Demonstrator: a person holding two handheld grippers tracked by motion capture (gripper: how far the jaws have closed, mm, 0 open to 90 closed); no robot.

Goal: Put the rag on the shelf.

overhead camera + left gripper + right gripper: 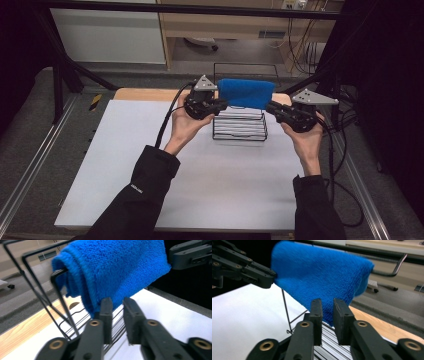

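Note:
A folded blue towel [246,93] hangs over the top bar of a black wire rack [240,131] at the far middle of the white mat. My left gripper [221,104] points at the towel's left end, my right gripper [270,107] at its right end. In the left gripper view the jaws [117,302] stand a narrow gap apart just under the towel's [117,270] lower edge, with nothing pinched between them. The right gripper's jaws [327,302] also show a narrow gap, with the towel [319,275] hanging just beyond their tips.
The white mat [150,165] covers a wooden tabletop [140,94]. Black frame bars [60,75] rise at both far corners. Cables [340,165] trail off the right side. Floor and cabinets lie beyond the table.

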